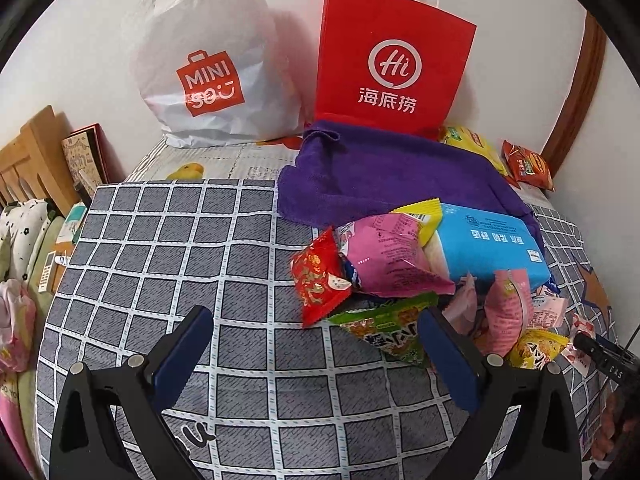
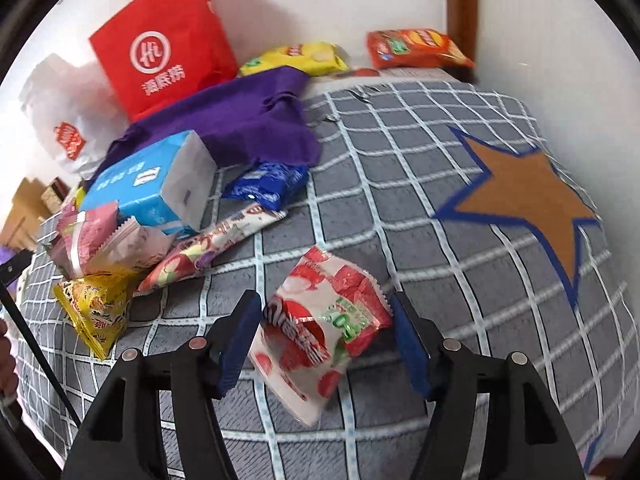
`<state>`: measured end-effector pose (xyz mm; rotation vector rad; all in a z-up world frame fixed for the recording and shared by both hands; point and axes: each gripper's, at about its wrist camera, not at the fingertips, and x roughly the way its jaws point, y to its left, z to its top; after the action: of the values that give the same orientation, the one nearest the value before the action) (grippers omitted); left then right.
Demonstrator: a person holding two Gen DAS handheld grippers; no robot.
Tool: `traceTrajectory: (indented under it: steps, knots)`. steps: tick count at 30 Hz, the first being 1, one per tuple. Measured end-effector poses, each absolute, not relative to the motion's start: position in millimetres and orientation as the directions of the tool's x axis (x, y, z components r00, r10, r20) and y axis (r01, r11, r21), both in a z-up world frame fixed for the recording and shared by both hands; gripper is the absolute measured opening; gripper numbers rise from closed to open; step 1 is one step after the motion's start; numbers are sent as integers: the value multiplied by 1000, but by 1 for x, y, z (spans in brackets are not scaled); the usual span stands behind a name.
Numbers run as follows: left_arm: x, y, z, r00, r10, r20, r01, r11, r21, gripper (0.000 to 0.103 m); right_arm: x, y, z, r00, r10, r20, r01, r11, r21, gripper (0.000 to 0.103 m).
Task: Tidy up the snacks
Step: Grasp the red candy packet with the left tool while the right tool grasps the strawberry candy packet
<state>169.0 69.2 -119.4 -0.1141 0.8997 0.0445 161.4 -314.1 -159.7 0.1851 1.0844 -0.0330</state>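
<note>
A red-and-white snack packet (image 2: pixel 320 328) lies crumpled on the grey checked bedspread (image 2: pixel 400 160), between the fingers of my right gripper (image 2: pixel 324 298). The jaws stand apart with the pads just off its sides. To its left is a pile of snacks: a yellow packet (image 2: pixel 96 312), a pink packet (image 2: pixel 100 244), a long fruit-print packet (image 2: pixel 208 248), a dark blue packet (image 2: pixel 268 180) and a light blue tissue pack (image 2: pixel 148 184). My left gripper (image 1: pixel 316 316) is wide open and empty over the bedspread, just in front of a red packet (image 1: pixel 318 276) and a green packet (image 1: pixel 384 328).
A red paper bag (image 1: pixel 392 60) and a white plastic bag (image 1: pixel 208 64) stand against the far wall. A purple cloth (image 1: pixel 384 172) lies before them. Yellow (image 2: pixel 296 58) and orange (image 2: pixel 416 48) chip bags lie at the back. A wooden bed frame (image 1: pixel 36 152) is at left.
</note>
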Motion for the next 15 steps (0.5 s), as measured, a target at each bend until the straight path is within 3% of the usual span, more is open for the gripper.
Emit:
traceTrajectory:
  steps: [3, 6, 15]
  knots:
    - [170, 71, -121, 619, -18, -785, -81, 993, -86, 102, 155, -311, -153, 468, 7, -884, 125, 989, 74, 79]
    - [173, 70, -123, 615, -34, -788, -72, 992, -99, 102, 147, -314, -144, 462, -31, -886, 137, 990, 37, 80]
    - [171, 76, -122, 614, -51, -787, -64, 991, -115, 102, 144, -311, -152, 463, 141, -875, 168, 955, 243, 80]
